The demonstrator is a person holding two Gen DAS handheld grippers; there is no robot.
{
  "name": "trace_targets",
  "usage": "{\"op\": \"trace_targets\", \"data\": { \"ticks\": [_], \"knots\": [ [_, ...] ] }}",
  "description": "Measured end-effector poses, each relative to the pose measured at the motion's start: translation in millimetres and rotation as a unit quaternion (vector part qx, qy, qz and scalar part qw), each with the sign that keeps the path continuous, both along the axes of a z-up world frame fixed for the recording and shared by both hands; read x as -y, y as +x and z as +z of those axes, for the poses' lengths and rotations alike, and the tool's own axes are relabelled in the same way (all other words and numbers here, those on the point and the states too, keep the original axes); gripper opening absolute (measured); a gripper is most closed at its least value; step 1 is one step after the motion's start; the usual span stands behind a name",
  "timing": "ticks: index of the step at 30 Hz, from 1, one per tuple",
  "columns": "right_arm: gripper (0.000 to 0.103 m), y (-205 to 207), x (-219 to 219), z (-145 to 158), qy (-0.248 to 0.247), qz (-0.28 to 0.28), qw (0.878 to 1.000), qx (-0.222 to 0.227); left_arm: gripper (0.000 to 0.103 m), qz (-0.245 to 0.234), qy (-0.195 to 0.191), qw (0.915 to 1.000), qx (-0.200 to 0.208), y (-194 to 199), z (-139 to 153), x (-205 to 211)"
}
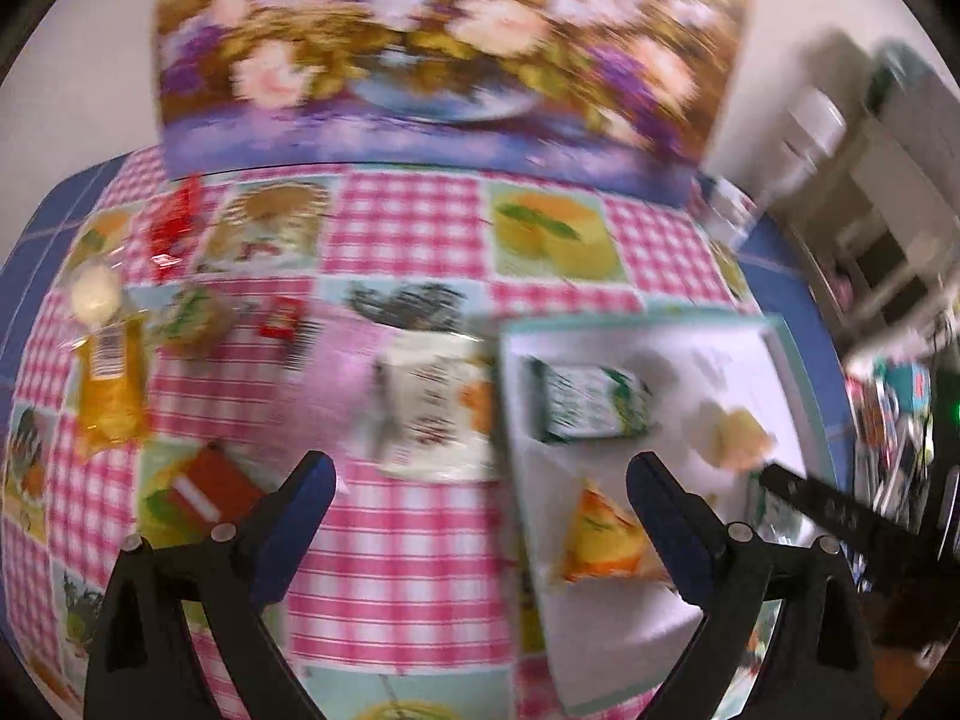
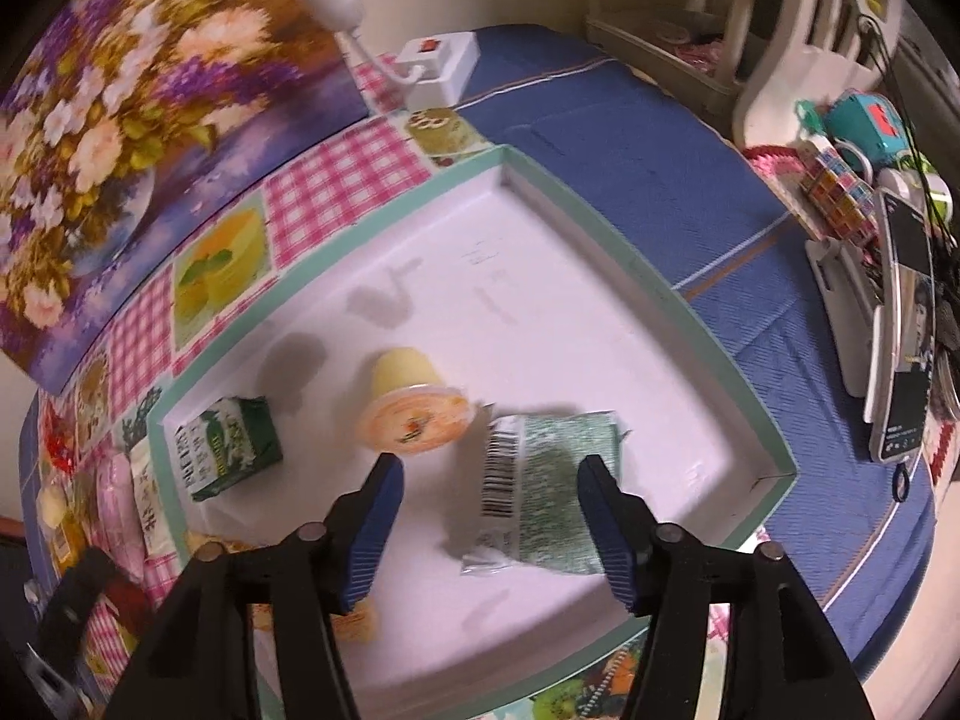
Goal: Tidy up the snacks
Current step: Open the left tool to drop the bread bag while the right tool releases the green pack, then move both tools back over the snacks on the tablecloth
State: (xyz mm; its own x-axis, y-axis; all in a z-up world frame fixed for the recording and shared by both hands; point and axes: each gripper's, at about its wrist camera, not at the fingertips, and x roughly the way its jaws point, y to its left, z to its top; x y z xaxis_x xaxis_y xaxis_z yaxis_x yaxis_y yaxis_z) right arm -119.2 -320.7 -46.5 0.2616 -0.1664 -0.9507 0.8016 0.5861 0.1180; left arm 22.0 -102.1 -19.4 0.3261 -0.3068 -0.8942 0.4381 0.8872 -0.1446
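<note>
Right hand-held gripper [image 2: 489, 516], jaws wide and empty, hovers over a green packet [image 2: 555, 498] inside the white tray [image 2: 774, 468]; beyond lie a jelly cup [image 2: 414, 414] and green carton [image 2: 231, 456], gathered for sorting. Left hand-held gripper [image 1: 480, 507], also wide, faces a white packet [image 1: 435, 411] on the table [image 1: 408, 222].

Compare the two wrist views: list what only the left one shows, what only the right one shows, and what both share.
Left wrist only: a yellow packet, a red wrapper and a small red packet still on the tablecloth.

Right wrist only: a green barcoded sachet in the box, a white power strip and a phone.

Both: the mint-rimmed box, the green carton, the jelly cup, the floral picture. Both grippers, left and right, are open.
</note>
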Motion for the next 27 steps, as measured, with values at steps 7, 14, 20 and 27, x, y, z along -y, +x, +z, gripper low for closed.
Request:
{"op": "trace_targets", "data": {
  "ticks": [7,14,20,27],
  "knots": [
    [0.078,16,-24,6,-0.005,0.041,0.999,0.012,0.098,0.079,0.009,0.9967,0.016,34,11,-58],
    [0.099,34,-49,9,-0.004,0.082,0.996,0.024,0.098,0.149,0.029,0.9882,0.021,57,11,-120],
    [0.103,45,-69,13,-0.011,0.116,0.993,0.036,0.098,0.191,0.036,0.9806,0.023,67,12,-161],
    [0.103,65,-101,25,-0.018,0.164,0.982,0.089,0.098,0.234,0.032,0.9712,0.027,72,17,-199]
  ]
}}
